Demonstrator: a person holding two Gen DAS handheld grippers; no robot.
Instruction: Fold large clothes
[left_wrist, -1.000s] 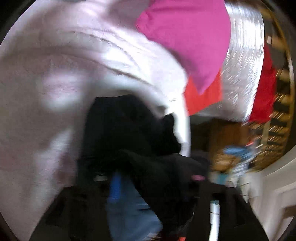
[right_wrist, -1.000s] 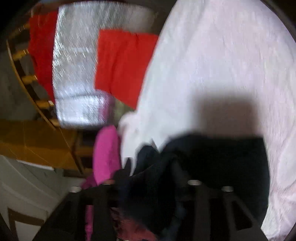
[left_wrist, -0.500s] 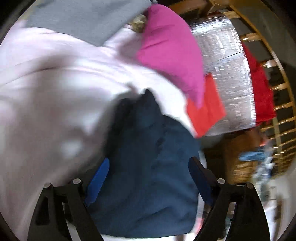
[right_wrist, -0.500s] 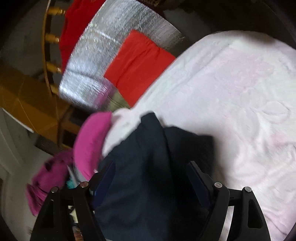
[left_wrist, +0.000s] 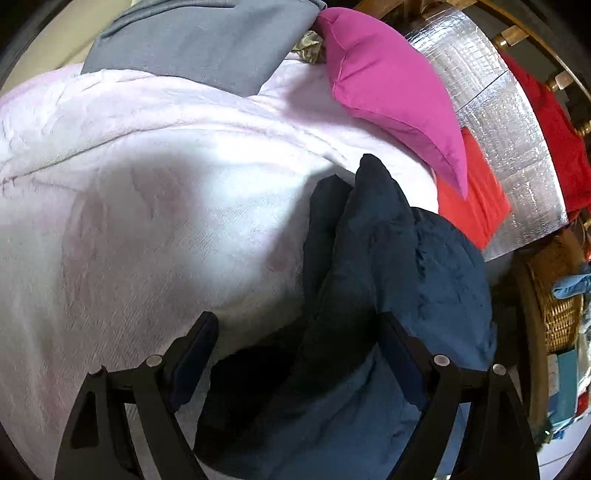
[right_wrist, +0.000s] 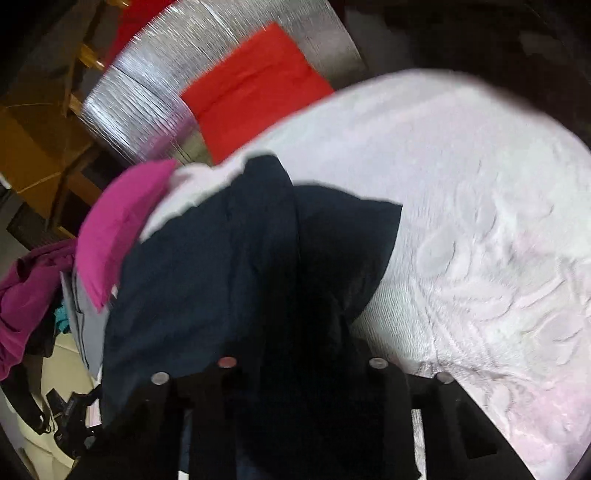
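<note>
A dark navy garment (left_wrist: 388, 280) lies bunched on a pale pink bedspread (left_wrist: 129, 221). In the left wrist view my left gripper (left_wrist: 299, 332) is open, its fingers apart over the garment's near edge, not holding it. In the right wrist view the same garment (right_wrist: 229, 266) drapes over my right gripper (right_wrist: 295, 373); its fingers are hidden under the cloth and stand close together, shut on the fabric. The bedspread (right_wrist: 480, 240) fills the right side of that view.
A magenta pillow (left_wrist: 391, 88) and a grey folded cloth (left_wrist: 199, 40) lie at the bed's far end. A red cloth (left_wrist: 476, 199) hangs over a silver foil panel (left_wrist: 506, 129). A wicker basket (left_wrist: 554, 306) stands at the right. Purple clothes (right_wrist: 26, 295) pile at the left.
My left gripper let go of the navy garment and opened, and the garment dropped onto the bed. My right gripper opened half a second ago and has closed on the cloth again.
</note>
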